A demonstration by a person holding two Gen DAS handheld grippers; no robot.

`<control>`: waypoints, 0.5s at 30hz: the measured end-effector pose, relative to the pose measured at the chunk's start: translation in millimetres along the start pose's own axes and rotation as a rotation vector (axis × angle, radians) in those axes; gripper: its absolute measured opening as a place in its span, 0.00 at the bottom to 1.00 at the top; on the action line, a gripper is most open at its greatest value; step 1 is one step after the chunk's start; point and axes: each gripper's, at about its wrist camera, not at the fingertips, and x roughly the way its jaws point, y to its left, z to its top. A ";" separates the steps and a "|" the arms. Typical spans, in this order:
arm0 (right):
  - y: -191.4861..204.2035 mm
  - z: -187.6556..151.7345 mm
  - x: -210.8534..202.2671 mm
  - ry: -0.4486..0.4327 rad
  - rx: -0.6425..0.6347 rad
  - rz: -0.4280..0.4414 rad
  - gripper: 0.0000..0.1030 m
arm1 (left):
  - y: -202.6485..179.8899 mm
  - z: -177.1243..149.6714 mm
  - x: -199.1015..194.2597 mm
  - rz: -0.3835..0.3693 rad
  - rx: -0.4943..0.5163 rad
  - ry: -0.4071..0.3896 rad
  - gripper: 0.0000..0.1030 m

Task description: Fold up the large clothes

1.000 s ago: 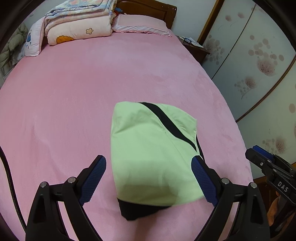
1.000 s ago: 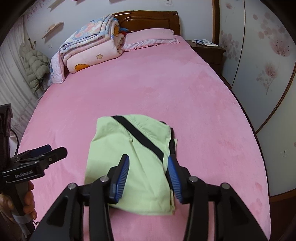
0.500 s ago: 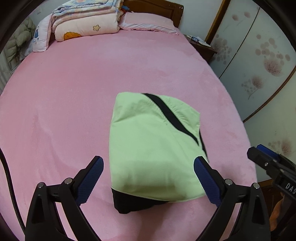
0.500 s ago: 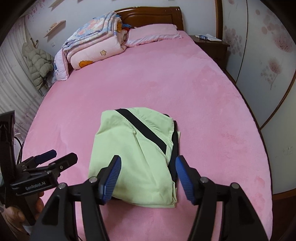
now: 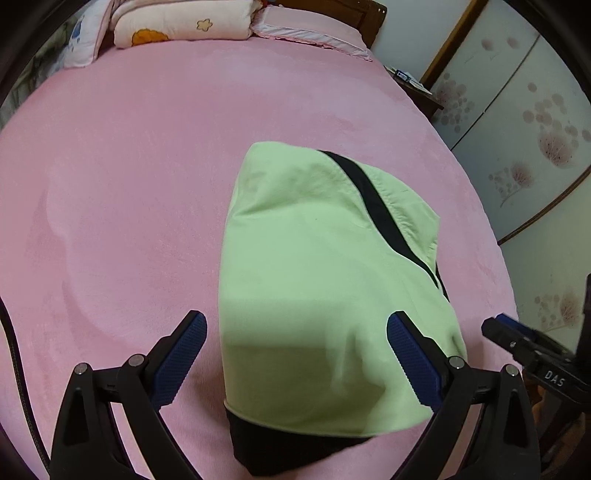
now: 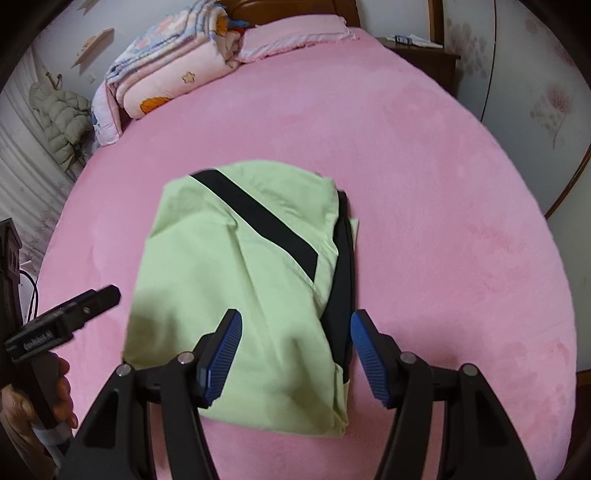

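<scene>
**Left wrist view: folded garment lies on the bed, both tongs apart above it**

Left wrist view shows the left gripper (image 5: 295, 328) with its blue pads spread wide, one on each side of the near end of the folded green garment (image 5: 317, 280); neither pad presses on the cloth. The garment lies flat on the pink bed (image 5: 129, 184), toward its near, right part. A black stripe (image 5: 376, 206) runs slantwise across the top layer, and a black layer sticks out from under the near edge. At the right edge of this view the other tool's tip shows.

From the right wrist view, the right gripper (image 6: 295, 336) also stands apart, hovering over the garment's near right corner, where a black edge runs along the fold; nothing is clamped. A hand (image 6: 44, 398) at the lower left holds the left tool's handle. At the head of the bed sit a folded quilt (image 6: 173, 70) and a pink pillow (image 6: 295, 33), with a nightstand (image 6: 428, 55) beside them.
</scene>
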 end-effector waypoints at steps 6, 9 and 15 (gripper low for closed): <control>-17.4 0.7 31.4 0.040 0.038 0.022 0.60 | 28.8 3.5 32.7 -0.063 -0.050 0.030 0.95; -22.0 2.1 45.3 0.058 0.032 0.016 0.60 | 37.7 5.3 47.7 -0.073 -0.071 0.053 0.95; -33.4 2.1 67.0 0.098 0.049 0.071 0.60 | 50.5 6.0 72.9 -0.141 -0.117 0.105 0.95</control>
